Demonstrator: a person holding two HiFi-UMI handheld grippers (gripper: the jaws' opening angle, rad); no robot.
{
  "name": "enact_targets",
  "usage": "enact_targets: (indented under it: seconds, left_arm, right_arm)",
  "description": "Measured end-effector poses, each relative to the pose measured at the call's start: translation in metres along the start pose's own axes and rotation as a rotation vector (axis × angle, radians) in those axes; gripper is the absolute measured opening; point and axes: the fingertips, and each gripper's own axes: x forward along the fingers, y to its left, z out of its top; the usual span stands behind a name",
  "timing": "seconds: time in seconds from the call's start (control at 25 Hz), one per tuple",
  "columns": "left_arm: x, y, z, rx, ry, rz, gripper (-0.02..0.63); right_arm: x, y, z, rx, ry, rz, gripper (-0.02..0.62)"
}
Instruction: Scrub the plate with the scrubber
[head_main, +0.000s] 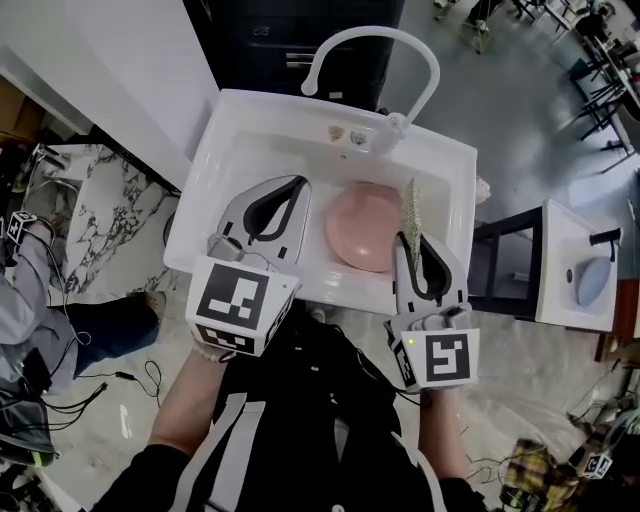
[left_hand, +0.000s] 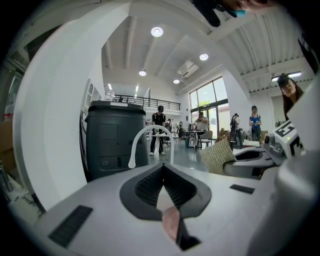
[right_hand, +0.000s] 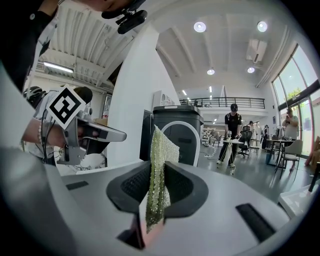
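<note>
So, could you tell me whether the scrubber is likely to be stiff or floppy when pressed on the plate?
Probably fairly stiff: the scrubber stands upright above the right gripper unsupported. It looks thin, so it may bend under pressure.

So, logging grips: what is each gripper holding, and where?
The right gripper pinches the thin green mesh scrubber by one edge. The left gripper is shut, empty.

A grey polished floor (head_main: 520, 110) runs through a tall, open hall. A white column (right_hand: 135, 100) rises to a ribbed ceiling set with round lights (left_hand: 157, 31). Tall windows (left_hand: 210, 100) brighten the far end, and a railed balcony (right_hand: 235, 102) crosses the back wall. A dark grey bin (left_hand: 112, 135) stands behind the white sink (head_main: 440, 160). A marble-patterned slab (head_main: 90, 210) lies at the left.
</note>
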Motion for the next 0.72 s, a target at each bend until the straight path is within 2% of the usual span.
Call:
enact_targets:
  seconds: [0.72]
  left_arm:
    - [-0.010,-0.015,-0.007,-0.013,-0.007,-0.027,0.000]
  right_arm:
    - [-0.011,0.005,-0.004,-0.011,0.004,-0.010,0.074]
